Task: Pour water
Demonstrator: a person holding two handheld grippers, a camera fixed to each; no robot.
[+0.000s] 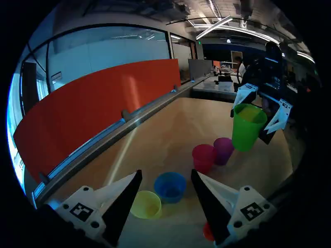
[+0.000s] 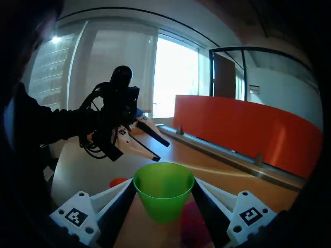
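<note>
My right gripper (image 2: 164, 181) is shut on a green cup (image 2: 164, 194), which it holds upright. In the left gripper view the same green cup (image 1: 244, 136) hangs at the right in the right gripper (image 1: 250, 124), just behind a purple cup (image 1: 223, 149) and a pink cup (image 1: 203, 158) on the wooden table (image 1: 165, 132). My left gripper (image 1: 165, 171) is open above a blue cup (image 1: 169, 188) and a yellow cup (image 1: 145, 204). From the right gripper view, the left gripper (image 2: 162, 151) is held by a dark-sleeved arm (image 2: 45, 124), its fingers apart.
An orange-red cup (image 1: 208, 231) peeks from under my left gripper's right finger. An orange partition (image 1: 95, 107) with a metal rail (image 1: 124, 128) runs along the table's left side. Desks and a person stand at the back (image 1: 240, 70). The pink cup (image 2: 192, 219) lies below the green one.
</note>
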